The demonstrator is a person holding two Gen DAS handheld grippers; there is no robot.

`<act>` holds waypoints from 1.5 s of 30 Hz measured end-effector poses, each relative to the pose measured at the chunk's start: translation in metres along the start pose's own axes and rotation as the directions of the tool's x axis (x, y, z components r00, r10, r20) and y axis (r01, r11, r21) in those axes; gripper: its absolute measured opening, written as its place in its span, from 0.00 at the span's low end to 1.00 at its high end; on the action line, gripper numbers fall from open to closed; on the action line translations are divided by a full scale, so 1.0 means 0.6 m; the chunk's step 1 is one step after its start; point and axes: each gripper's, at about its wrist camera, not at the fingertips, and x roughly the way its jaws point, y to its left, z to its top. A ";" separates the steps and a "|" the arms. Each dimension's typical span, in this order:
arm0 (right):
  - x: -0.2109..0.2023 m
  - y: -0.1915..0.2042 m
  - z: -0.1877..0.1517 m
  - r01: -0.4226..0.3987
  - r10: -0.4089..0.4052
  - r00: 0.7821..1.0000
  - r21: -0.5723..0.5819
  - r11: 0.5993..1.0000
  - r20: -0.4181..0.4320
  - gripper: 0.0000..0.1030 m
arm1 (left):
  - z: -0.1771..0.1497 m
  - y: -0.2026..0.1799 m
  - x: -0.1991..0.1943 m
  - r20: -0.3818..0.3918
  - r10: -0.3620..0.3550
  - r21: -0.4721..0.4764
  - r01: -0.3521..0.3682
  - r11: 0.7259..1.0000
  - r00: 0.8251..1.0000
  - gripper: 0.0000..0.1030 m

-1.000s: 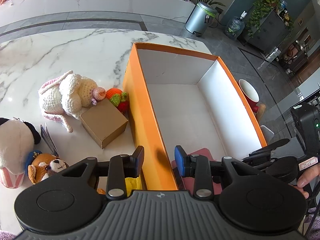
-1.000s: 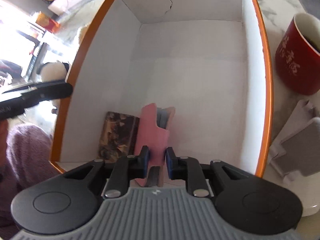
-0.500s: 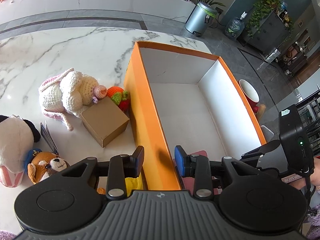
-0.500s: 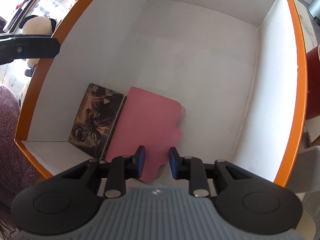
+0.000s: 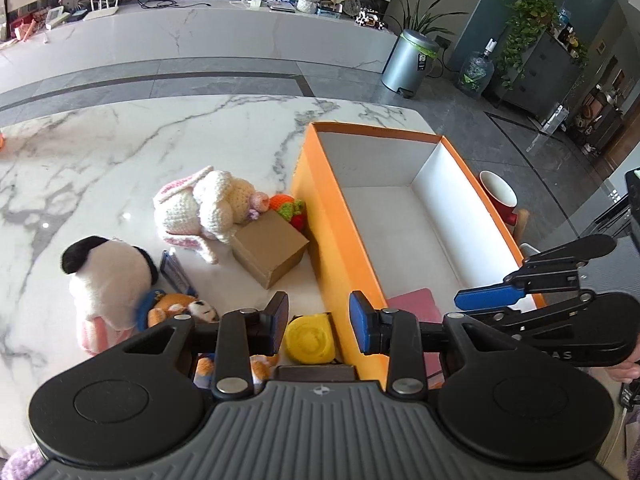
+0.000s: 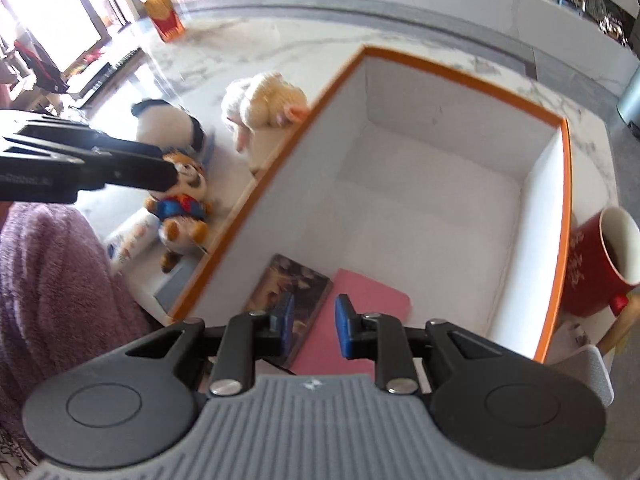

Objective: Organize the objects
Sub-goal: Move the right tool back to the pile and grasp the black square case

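Observation:
An orange box (image 5: 332,240) with a white inside stands on the marble table. A pink folder (image 6: 360,320) and a dark picture book (image 6: 292,288) lie flat in its near corner. Above them hangs my right gripper (image 6: 315,322), its jaws closing with nothing between them. My left gripper (image 5: 319,322) is open and holds nothing, hovering over the box's near left wall and a yellow roll (image 5: 310,340). Left of the box lie a crochet rabbit (image 5: 208,204), a brown carton (image 5: 268,252), a panda plush (image 5: 108,276) and a small bear plush (image 5: 176,308).
A red mug (image 6: 600,264) stands just right of the box, with a grey holder beside it. A crochet carrot and strawberry (image 5: 288,208) lie against the box's left wall. A purple sleeve (image 6: 52,280) is at the lower left. The table's far left is bare marble.
The pink folder was upright between my right fingers, then came free and now lies flat in the box. Both grippers have lifted, and the right one rolled and swung left.

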 end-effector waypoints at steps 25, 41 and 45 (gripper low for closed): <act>0.165 0.212 0.055 -0.095 -0.013 0.972 -0.442 0.892 -0.236 0.53 | -0.083 0.116 0.008 -0.067 0.014 0.009 -0.013 1.000 0.998 0.38; 0.239 0.264 -0.010 -0.076 -0.222 0.923 -0.713 0.697 -0.315 0.78 | -0.107 0.146 0.031 -0.115 0.014 -0.020 -0.016 1.000 0.993 0.38; 0.237 0.262 -0.013 -0.067 -0.226 0.926 -0.719 0.691 -0.304 0.75 | -0.109 0.144 0.031 -0.118 0.013 -0.015 -0.015 1.000 0.993 0.38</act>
